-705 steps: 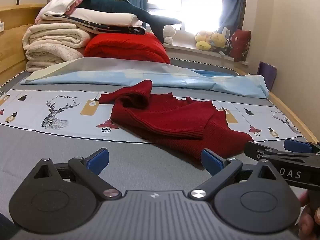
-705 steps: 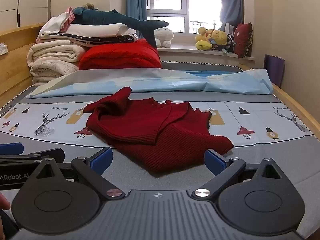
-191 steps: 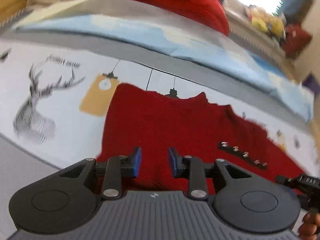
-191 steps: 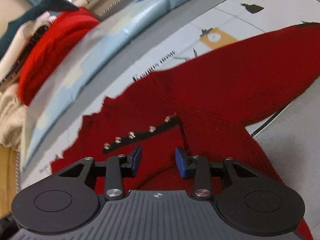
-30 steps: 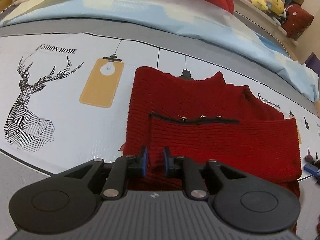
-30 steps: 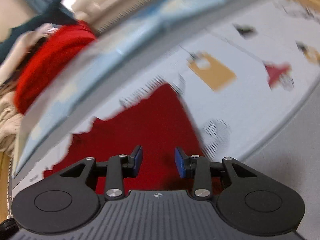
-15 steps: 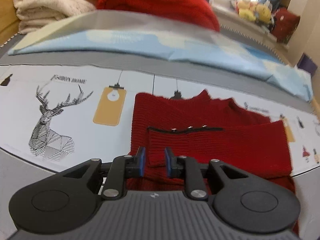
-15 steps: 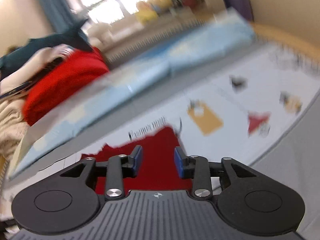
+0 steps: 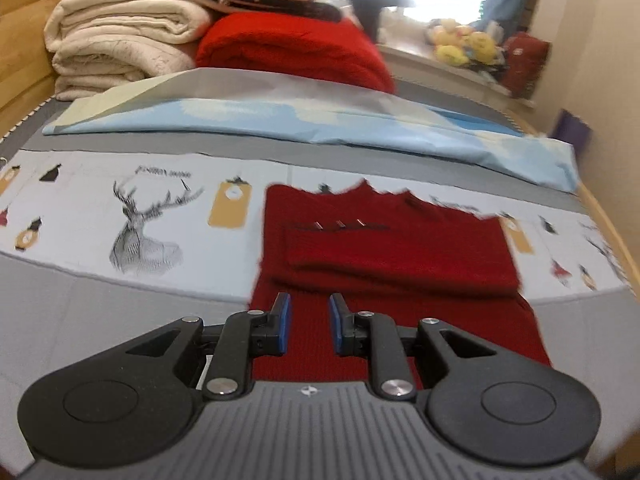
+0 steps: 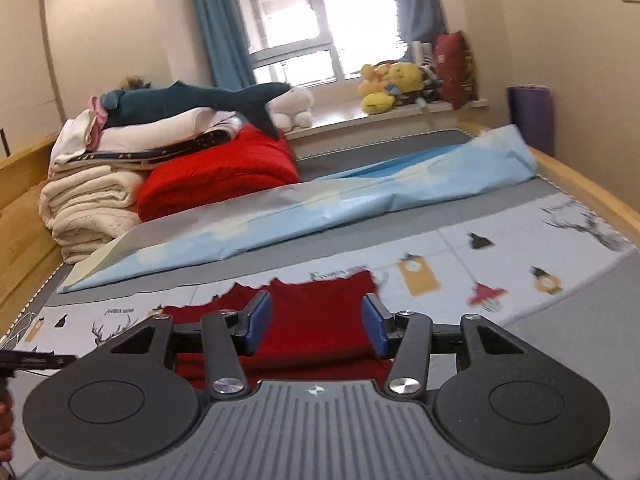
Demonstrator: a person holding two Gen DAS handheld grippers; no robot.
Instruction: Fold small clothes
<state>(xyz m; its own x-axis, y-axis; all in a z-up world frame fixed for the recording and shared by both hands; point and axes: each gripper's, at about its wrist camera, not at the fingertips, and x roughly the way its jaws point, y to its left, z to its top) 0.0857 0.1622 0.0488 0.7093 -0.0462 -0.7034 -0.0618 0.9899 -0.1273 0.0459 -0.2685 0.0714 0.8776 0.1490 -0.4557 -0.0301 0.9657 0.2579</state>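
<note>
A dark red knit sweater (image 9: 384,248) lies flat on the printed bed sheet (image 9: 120,200), both sleeves folded across its chest, with small metal buttons on a dark strip. My left gripper (image 9: 309,316) hovers over the sweater's near hem with a small gap between its blue pads and nothing in it. In the right wrist view the sweater (image 10: 316,320) sits just beyond my right gripper (image 10: 316,320), which is open wider and empty. The left gripper's tip (image 10: 36,360) shows at that view's left edge.
A light blue folded sheet (image 9: 320,120) lies across the bed behind the sweater. Stacked cream blankets (image 9: 120,44) and a red quilt (image 9: 292,48) are at the back left. Plush toys (image 10: 392,84) sit on the windowsill. A wooden bed rail (image 10: 580,184) runs along the right.
Both grippers have pulled back and tilted up from the sweater. The left jaws have opened a little and let go of the cloth; the right jaws have opened wider.
</note>
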